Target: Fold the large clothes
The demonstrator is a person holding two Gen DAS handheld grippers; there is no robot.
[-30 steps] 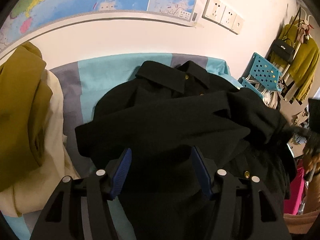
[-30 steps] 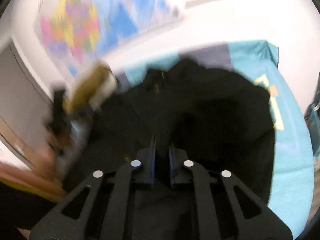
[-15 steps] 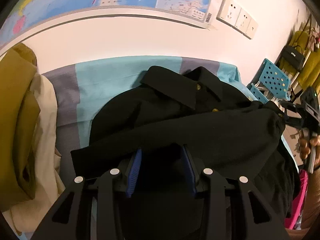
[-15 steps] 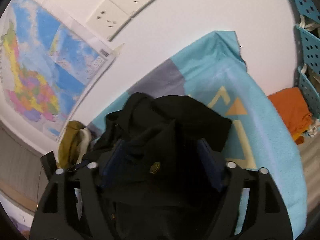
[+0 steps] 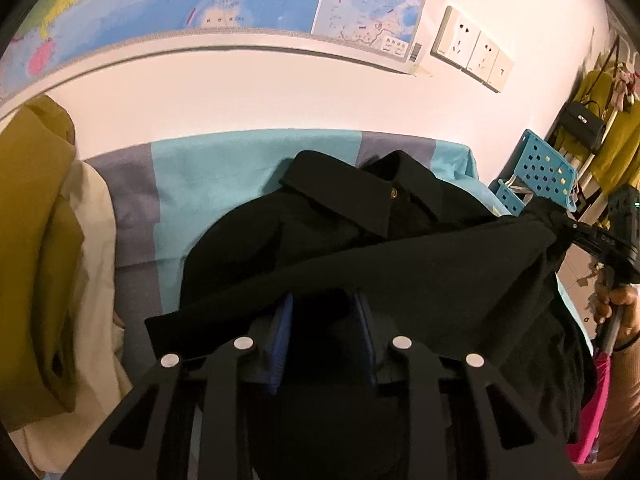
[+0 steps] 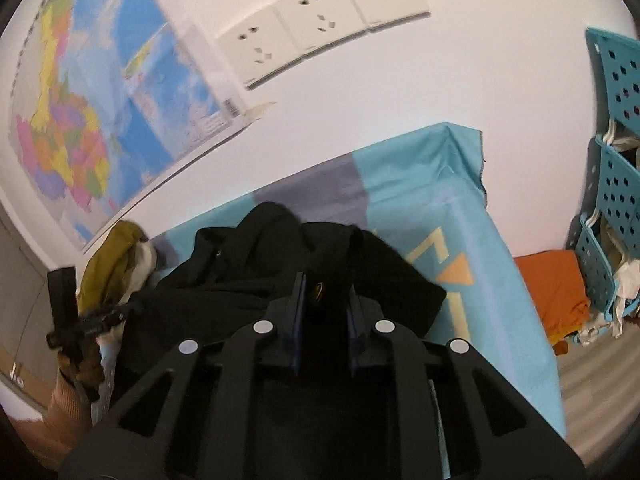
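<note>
Black hand-held gripper [image 5: 324, 320] — blue pads, silver screws.

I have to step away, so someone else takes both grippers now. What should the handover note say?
Left gripper: jaws have just been closing, pinching a fold of the black shirt.
Right gripper: jaws have just been closing on the shirt's other end, cloth between them.
Shirt lies on the teal and grey bedspread, collar toward the wall, lower part lifted between the grippers.
An olive and cream clothes pile sits to the left.
Done: both ends gripped.
Left: lay the fold over and flatten it, probably more folds after.
</note>
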